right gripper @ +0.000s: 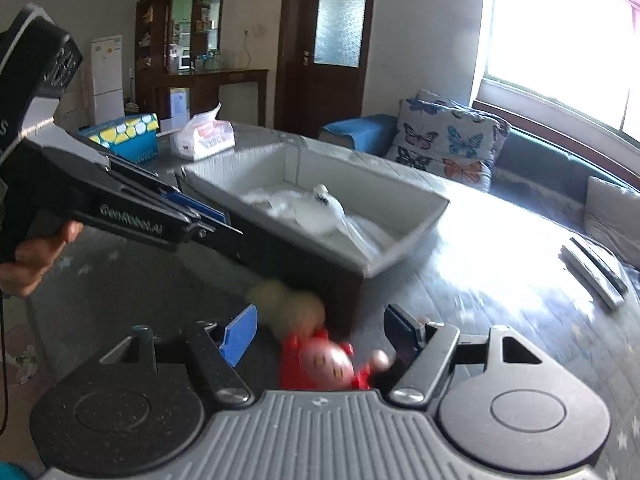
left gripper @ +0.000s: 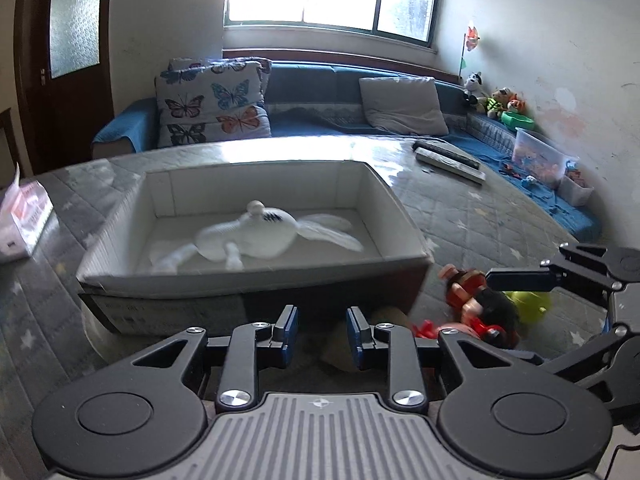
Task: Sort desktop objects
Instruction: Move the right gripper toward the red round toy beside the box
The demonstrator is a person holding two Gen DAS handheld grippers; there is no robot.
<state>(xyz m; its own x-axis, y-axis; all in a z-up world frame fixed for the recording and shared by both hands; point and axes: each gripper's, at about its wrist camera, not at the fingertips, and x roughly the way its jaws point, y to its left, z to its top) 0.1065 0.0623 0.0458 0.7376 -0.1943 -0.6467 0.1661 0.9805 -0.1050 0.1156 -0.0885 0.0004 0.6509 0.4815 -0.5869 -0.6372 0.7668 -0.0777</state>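
Observation:
A white cardboard box (left gripper: 400, 216) stands on the grey quilted table and holds a white plush bunny (left gripper: 256, 236); both also show in the right wrist view, the box (right gripper: 404, 248) and the bunny (right gripper: 320, 212). My left gripper (left gripper: 322, 334) is open and empty, low in front of the box, above a tan plush toy (left gripper: 390, 314). A red doll (left gripper: 480, 308) lies right of it, by a yellow-green toy (left gripper: 532, 300). My right gripper (right gripper: 320, 334) is open, its jaws either side of the red doll (right gripper: 328, 364), with the tan plush toy (right gripper: 288, 302) just beyond.
A tissue pack (left gripper: 22, 216) lies at the table's left. A remote and a flat case (left gripper: 448, 158) lie at the far right. A patterned tissue box (right gripper: 124, 138) stands at the far end. A blue sofa with cushions (left gripper: 216, 104) runs behind the table.

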